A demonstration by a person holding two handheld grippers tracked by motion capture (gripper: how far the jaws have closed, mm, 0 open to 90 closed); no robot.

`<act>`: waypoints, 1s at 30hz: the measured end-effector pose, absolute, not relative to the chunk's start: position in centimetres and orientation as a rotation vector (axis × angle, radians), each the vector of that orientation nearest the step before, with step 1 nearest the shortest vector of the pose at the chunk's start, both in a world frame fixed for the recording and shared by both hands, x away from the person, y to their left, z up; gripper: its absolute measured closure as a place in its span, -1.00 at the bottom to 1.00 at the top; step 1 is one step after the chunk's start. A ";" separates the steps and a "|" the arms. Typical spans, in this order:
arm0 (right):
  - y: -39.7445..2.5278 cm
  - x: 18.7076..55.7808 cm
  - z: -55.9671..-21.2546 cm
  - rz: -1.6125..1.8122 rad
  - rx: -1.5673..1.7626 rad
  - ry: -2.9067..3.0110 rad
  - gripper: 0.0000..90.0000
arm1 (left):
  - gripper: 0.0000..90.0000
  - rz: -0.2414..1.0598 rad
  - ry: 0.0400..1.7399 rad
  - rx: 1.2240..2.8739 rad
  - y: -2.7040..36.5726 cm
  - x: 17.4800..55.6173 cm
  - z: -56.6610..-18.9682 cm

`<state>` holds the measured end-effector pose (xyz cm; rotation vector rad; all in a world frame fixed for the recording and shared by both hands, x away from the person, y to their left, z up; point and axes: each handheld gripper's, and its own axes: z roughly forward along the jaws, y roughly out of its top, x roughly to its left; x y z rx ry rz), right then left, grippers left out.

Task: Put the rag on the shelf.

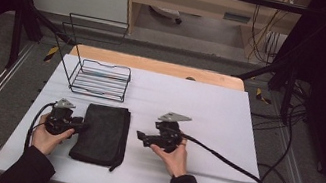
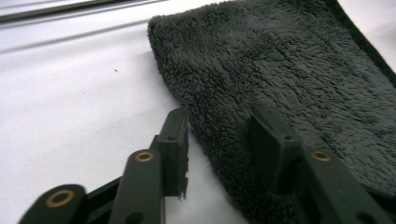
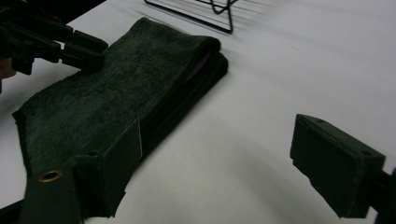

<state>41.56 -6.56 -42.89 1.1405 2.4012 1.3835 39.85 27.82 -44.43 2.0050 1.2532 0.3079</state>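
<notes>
Two dark sleeves come in from the near edge of the table [image 1: 228, 113], which is covered in white, and each hand holds a black gripper low over it. Between them lies a folded black towel [image 1: 103, 132], fleecy, its long side running away from the person and a small loop or cord end sticking out at its near right corner.

At the towel's left edge sits the left gripper [image 1: 78, 126]. In the left gripper view its jaws stand apart and straddle that edge of the towel [image 2: 299, 79]: one jaw rests over the bare white surface just beside the pile, the other lies on top of the fleece. They are not pressed together on it.

On the other side, the right gripper [image 1: 141, 138] is just beside the towel's right edge and points toward it, a thick black cable trailing off to the right. In the right gripper view its jaws are spread wide, one over the near corner of the towel [image 3: 116, 107], the other over bare table. The left gripper [image 3: 88, 55] shows across the towel there.

Farther back, toward the left rear of the table, stands a black wire basket [image 1: 100, 79] with a tall wire frame, well apart from the towel.

No brand, label or writing can be read on any of these things.
</notes>
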 end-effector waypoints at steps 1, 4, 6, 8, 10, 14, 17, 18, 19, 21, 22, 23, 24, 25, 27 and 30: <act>-5.0 42.2 -43.4 1.373 1.154 2.408 -0.49 | 0.40 0.303 1.251 2.003 27.8 39.9 -44.5; -2.9 43.4 -44.4 1.351 1.184 2.423 -0.38 | 0.46 0.286 1.248 2.003 27.8 39.9 -44.6; -1.7 44.2 -45.1 1.357 1.186 2.427 -0.33 | 0.50 0.282 1.247 2.001 27.8 39.9 -44.7; -1.0 44.6 -45.4 1.356 1.196 2.436 -0.25 | 0.54 0.280 1.245 1.999 27.8 39.9 -44.7; -0.3 44.9 -45.8 1.346 1.190 2.447 -0.16 | 0.57 0.276 1.237 2.000 27.7 39.9 -44.7; 0.0 45.0 -46.2 1.388 1.216 2.443 0.11 | 0.66 0.277 1.232 2.002 27.7 39.9 -44.7; 0.0 45.0 -46.2 1.405 1.245 2.458 0.44 | 0.72 0.279 1.225 2.002 27.7 40.0 -44.6; 0.1 45.0 -46.2 1.415 1.263 2.465 0.55 | 0.73 0.279 1.224 2.001 27.7 40.0 -44.6; 0.1 44.9 -46.2 1.426 1.257 2.465 0.64 | 0.75 0.281 1.220 2.003 27.7 40.0 -44.6; 0.0 44.9 -46.0 1.430 1.267 2.461 0.73 | 0.76 0.278 1.220 2.002 27.7 40.0 -44.6; 0.0 44.8 -46.0 1.433 1.253 2.457 0.76 | 0.77 0.272 1.221 1.999 27.7 40.0 -44.6; 0.0 44.7 -45.8 1.434 1.259 2.458 0.77 | 0.78 0.272 1.221 1.999 27.7 40.0 -44.6; -0.1 44.6 -45.6 1.433 1.258 2.453 0.78 | 0.78 0.265 1.220 1.994 27.7 40.1 -44.6; -0.2 44.5 -45.4 1.434 1.257 2.450 0.78 | 0.78 0.259 1.221 1.990 27.7 40.1 -44.6; -0.4 44.3 -44.9 1.439 1.257 2.444 0.79 | 0.79 0.253 1.215 1.982 27.6 40.1 -44.6; -0.8 43.8 -44.2 1.414 1.250 2.442 0.79 | 0.79 0.249 1.195 1.975 27.4 40.2 -44.6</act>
